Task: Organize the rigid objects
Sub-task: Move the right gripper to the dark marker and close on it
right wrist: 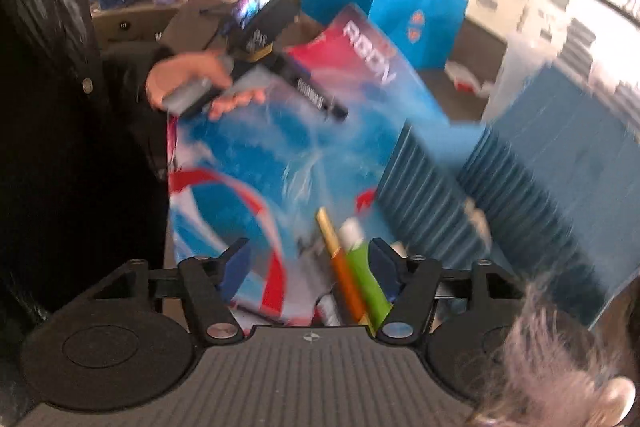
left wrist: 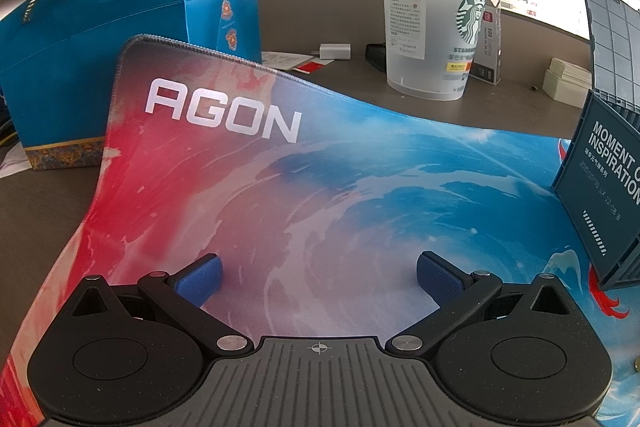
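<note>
The left gripper (left wrist: 318,277) has its jaws spread wide over the mat (left wrist: 360,179), holding nothing. The right gripper (right wrist: 308,267) is spread too, with blurry pens (right wrist: 352,267) lying between its jaws beside the ribbed box (right wrist: 432,195). The mat lies on a brown desk (left wrist: 40,203) with a cup (left wrist: 432,27) and blue bag (left wrist: 100,67) by bright windows.

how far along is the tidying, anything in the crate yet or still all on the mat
Early, by the look of it. The left hand-held gripper hangs open and empty over the mat. The right hand-held gripper is open too, holding nothing. The orange pen, green pen and gold stick lie loose by the blue crate. The blur hides what the crate holds, so nothing is visibly done.
</note>
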Demonstrator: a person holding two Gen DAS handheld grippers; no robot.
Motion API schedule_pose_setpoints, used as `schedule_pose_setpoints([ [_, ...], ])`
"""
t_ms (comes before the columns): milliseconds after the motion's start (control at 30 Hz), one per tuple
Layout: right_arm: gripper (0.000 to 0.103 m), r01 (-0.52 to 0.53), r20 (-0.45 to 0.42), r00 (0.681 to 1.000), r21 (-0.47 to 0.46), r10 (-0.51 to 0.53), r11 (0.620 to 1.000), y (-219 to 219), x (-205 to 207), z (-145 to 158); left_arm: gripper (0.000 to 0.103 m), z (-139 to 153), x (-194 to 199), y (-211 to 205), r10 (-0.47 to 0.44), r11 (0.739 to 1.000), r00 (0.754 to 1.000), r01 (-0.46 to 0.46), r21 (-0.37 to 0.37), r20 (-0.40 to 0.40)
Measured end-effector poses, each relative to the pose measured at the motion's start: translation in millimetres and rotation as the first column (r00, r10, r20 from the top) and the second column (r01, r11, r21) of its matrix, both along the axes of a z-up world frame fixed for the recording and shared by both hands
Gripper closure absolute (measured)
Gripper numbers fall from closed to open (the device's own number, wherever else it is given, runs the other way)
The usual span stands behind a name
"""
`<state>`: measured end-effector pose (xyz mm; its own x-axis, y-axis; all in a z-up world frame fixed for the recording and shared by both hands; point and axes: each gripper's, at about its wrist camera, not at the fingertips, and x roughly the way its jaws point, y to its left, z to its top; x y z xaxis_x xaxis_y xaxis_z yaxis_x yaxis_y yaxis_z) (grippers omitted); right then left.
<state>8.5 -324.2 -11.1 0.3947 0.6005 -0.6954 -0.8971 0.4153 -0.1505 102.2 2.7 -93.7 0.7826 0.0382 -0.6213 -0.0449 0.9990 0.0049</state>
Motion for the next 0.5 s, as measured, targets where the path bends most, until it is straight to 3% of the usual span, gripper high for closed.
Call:
schedule_pose_setpoints([
  [200, 0.055, 0.057, -0.050, 0.997, -0.006, -0.058, 0.998, -10.2, -6.6, -25.0, 0.000, -0.5, -0.7, 2.3, 0.008, 1.000, 1.000, -0.008, -0.001, 0.000],
  [500, 0.055, 0.088, -0.091, 0.992, -0.028, -0.091, 0.996, -15.1, -6.7, -46.6, 0.000, -0.7, -0.6, 3.2, 0.011, 1.000, 1.000, -0.011, -0.001, 0.001],
])
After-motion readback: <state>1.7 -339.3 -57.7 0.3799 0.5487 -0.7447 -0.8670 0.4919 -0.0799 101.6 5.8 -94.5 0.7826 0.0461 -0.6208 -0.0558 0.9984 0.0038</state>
